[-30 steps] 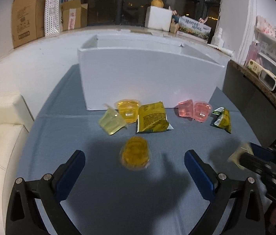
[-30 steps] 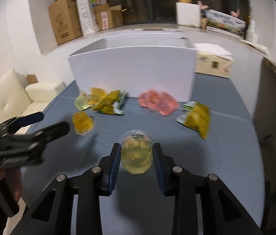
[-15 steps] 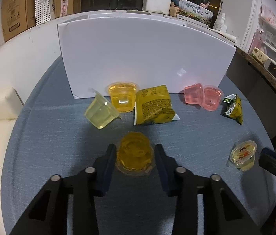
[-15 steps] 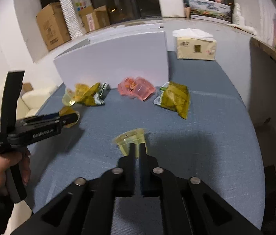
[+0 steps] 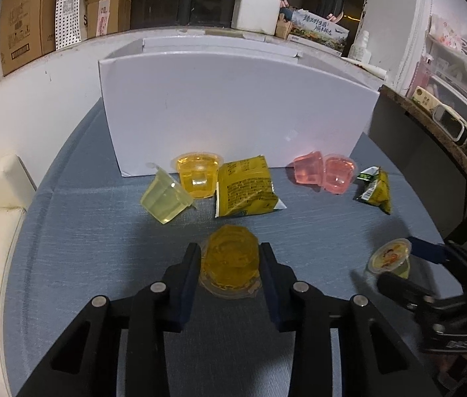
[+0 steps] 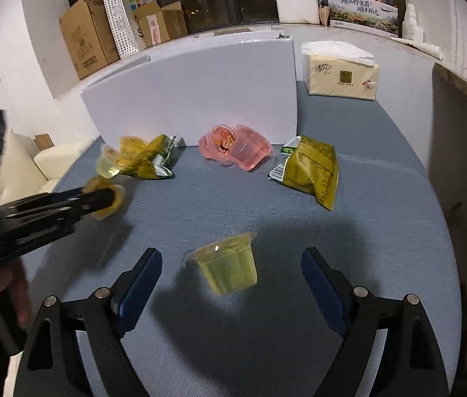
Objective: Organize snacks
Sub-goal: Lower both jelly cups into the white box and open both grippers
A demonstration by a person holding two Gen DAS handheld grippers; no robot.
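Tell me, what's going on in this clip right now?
A person is sorting snacks on a blue table using two handheld grippers. The left gripper is shut on an orange jelly cup. The right gripper has just opened, and a pale yellow jelly cup sits free between its fingers. Other cups and packets lie before the white box.

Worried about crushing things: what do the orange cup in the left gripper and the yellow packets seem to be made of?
Orange jelly cup: thin clear plastic, glossy, apparently; the jelly shows through and a flimsy rim flares out. Yellow packets: soft printed film, probably plastic or foil laminate; they are crinkled and catch highlights.
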